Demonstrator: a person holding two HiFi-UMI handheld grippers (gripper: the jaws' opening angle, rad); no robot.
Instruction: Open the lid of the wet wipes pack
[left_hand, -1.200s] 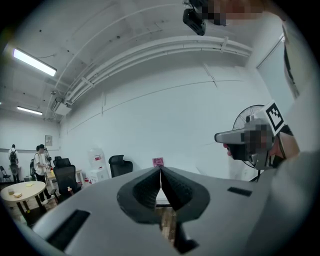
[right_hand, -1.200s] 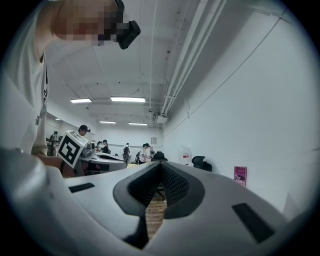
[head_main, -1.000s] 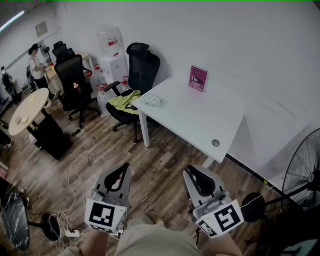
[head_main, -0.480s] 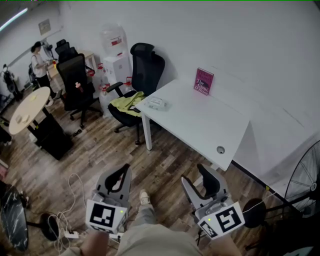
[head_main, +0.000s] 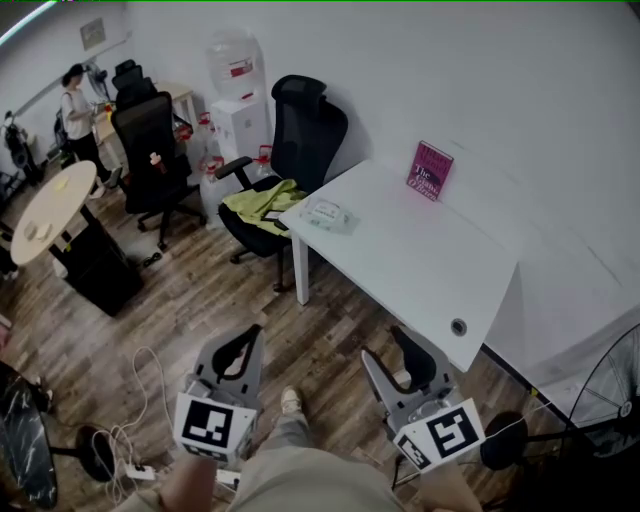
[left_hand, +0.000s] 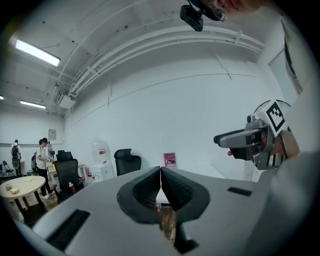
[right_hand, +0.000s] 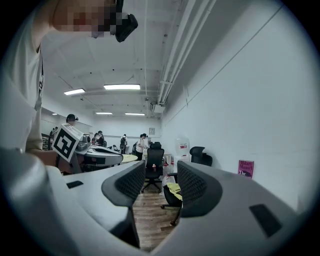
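Note:
The wet wipes pack (head_main: 328, 213), pale with a lid on top, lies near the left corner of the white table (head_main: 420, 250), far ahead of both grippers. My left gripper (head_main: 243, 340) hangs over the wood floor, short of the table, with its jaws shut and empty (left_hand: 160, 172). To its right, my right gripper (head_main: 396, 347) is held level and open near the table's front edge. Its jaws have just opened and nothing is between them (right_hand: 161, 175). Neither gripper view shows the pack.
A pink book (head_main: 431, 170) leans on the wall at the table's back. A black office chair (head_main: 305, 140) with a yellow-green cloth (head_main: 262, 200) stands left of the table. A water dispenser (head_main: 240, 100), round table (head_main: 50, 205), floor cables (head_main: 130, 425) and a fan (head_main: 612, 395) surround.
The right gripper's jaws went from shut to open. Both grippers and the head view moved forward, so the table and pack now sit closer and lower in the picture.

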